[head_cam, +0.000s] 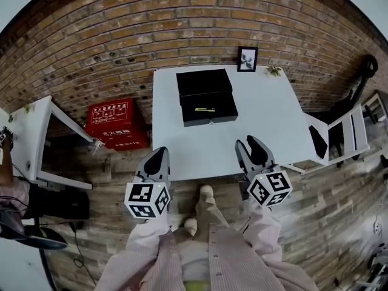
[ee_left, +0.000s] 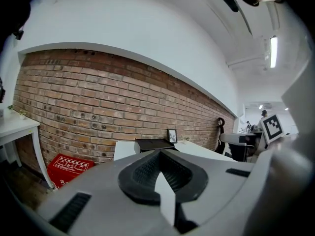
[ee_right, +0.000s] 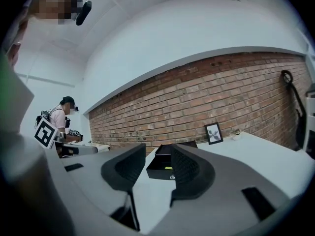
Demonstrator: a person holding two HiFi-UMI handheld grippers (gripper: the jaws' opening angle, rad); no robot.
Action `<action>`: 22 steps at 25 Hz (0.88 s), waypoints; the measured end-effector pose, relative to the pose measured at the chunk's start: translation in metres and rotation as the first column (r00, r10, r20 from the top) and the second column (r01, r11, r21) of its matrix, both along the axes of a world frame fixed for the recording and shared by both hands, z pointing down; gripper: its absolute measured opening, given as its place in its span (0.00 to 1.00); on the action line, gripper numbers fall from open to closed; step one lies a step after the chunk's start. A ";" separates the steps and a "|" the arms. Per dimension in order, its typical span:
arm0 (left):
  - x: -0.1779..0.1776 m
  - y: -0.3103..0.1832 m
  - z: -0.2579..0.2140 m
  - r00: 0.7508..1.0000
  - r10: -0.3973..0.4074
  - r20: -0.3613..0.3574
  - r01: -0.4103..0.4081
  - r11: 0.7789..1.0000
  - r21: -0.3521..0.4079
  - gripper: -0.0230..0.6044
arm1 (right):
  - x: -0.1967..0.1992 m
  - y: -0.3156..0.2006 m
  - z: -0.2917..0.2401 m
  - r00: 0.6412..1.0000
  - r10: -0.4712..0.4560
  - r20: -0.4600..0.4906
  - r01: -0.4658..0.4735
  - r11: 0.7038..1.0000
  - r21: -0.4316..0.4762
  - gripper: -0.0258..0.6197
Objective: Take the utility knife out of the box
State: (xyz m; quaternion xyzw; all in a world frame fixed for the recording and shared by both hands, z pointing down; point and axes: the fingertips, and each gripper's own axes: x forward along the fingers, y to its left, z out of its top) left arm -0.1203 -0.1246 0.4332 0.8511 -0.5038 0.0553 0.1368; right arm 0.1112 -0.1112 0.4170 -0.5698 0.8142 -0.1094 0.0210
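Observation:
An open black box (head_cam: 209, 108) lies at the middle of the white table (head_cam: 176, 144), its lid (head_cam: 203, 80) folded back behind it. Inside the tray rests a yellow-green utility knife (head_cam: 205, 109). Both grippers hover at the table's near edge, well short of the box. My left gripper (head_cam: 160, 153) is shut with nothing between its pads, and the left gripper view shows the box (ee_left: 152, 144) just beyond the tips of the left gripper (ee_left: 158, 154). My right gripper (head_cam: 247, 143) is open and empty; between the jaws of the right gripper (ee_right: 158, 156) I see the box (ee_right: 162, 173) and the knife (ee_right: 169, 168).
A small framed picture (head_cam: 247, 59) and a tiny plant (head_cam: 273, 71) stand at the table's far right corner. A red box (head_cam: 117, 123) sits on the floor to the left, beside another white table (head_cam: 30, 138). A white chair (head_cam: 348, 135) stands right. My feet (head_cam: 206, 193) are below the table edge.

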 end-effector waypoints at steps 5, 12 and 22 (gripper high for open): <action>0.012 -0.044 0.004 1.000 -0.021 0.006 0.021 1.000 -0.020 0.02 | 0.005 -0.056 0.005 0.999 -0.051 -0.014 0.051 0.998 -0.025 0.26; 0.027 -0.086 0.019 0.998 -0.056 0.000 0.056 0.996 -0.073 0.02 | 0.005 -0.114 0.019 0.989 -0.142 -0.030 0.140 0.987 -0.078 0.26; 0.038 -0.132 0.041 0.995 -0.101 0.001 0.100 0.985 -0.137 0.02 | -0.005 -0.172 0.048 0.949 -0.309 -0.069 0.294 0.941 -0.171 0.26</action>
